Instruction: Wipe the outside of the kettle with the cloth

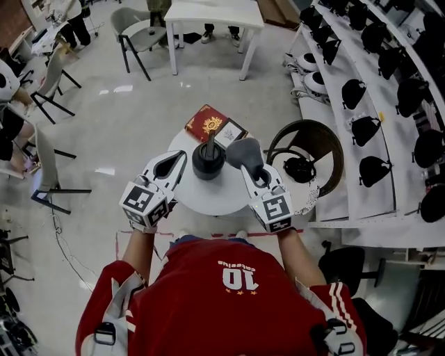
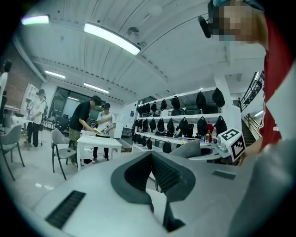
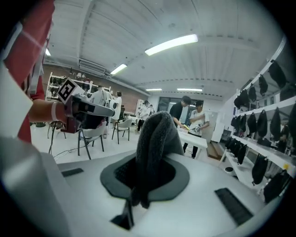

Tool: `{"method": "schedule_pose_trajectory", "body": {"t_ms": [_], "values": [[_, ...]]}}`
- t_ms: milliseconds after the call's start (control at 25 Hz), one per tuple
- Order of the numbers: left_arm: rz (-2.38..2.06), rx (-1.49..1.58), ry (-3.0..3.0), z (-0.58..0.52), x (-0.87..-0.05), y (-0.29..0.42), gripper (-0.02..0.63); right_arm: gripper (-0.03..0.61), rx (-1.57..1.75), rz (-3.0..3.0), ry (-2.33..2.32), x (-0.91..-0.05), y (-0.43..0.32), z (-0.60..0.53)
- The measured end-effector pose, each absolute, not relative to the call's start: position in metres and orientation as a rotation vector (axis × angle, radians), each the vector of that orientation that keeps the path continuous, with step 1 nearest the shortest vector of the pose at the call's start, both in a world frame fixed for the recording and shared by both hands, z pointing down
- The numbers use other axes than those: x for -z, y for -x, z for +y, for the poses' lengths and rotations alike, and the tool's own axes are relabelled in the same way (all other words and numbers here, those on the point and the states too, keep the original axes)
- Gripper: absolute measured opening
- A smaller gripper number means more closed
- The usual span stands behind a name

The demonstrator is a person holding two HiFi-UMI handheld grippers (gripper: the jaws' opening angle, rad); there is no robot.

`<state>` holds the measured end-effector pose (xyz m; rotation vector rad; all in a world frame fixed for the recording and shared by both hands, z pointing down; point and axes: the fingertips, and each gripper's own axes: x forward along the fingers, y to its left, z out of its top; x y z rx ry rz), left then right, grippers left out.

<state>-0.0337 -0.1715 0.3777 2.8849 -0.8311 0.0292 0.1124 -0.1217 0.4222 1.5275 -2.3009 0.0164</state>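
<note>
A black kettle (image 1: 208, 163) stands upright on a small round white table (image 1: 217, 199) in the head view. My right gripper (image 1: 249, 170) is just right of the kettle, shut on a grey cloth (image 1: 243, 152) bunched above its tips. In the right gripper view the cloth (image 3: 156, 134) stands up out of the shut right gripper (image 3: 152, 161). My left gripper (image 1: 179, 159) hovers just left of the kettle, apart from it, its jaws together and holding nothing. The left gripper (image 2: 151, 157) faces out into the room, so the kettle is hidden from both gripper views.
A red book (image 1: 206, 123) and a card (image 1: 230, 132) lie at the table's far edge. A dark round chair (image 1: 314, 147) stands right of the table, with shelves of black bags (image 1: 389, 104) beyond. A white table (image 1: 212, 14) and chairs (image 1: 139, 35) stand farther back.
</note>
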Motion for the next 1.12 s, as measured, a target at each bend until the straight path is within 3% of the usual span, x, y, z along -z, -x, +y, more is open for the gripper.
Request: {"method": "schedule_pose_trajectory", "body": {"t_ms": [440, 1120], "values": [[-0.711, -0.041, -2.951, -0.142, -0.358, -0.048, 0.005, 0.044, 0.000, -2.256, -1.807, -0.365, -0.222, -0.078], [-0.808, -0.046, -2.949, -0.127, -0.351, -0.034, 0.006, 0.044, 0.095, -2.346, -1.819, -0.322, -0.222, -0.071]]}}
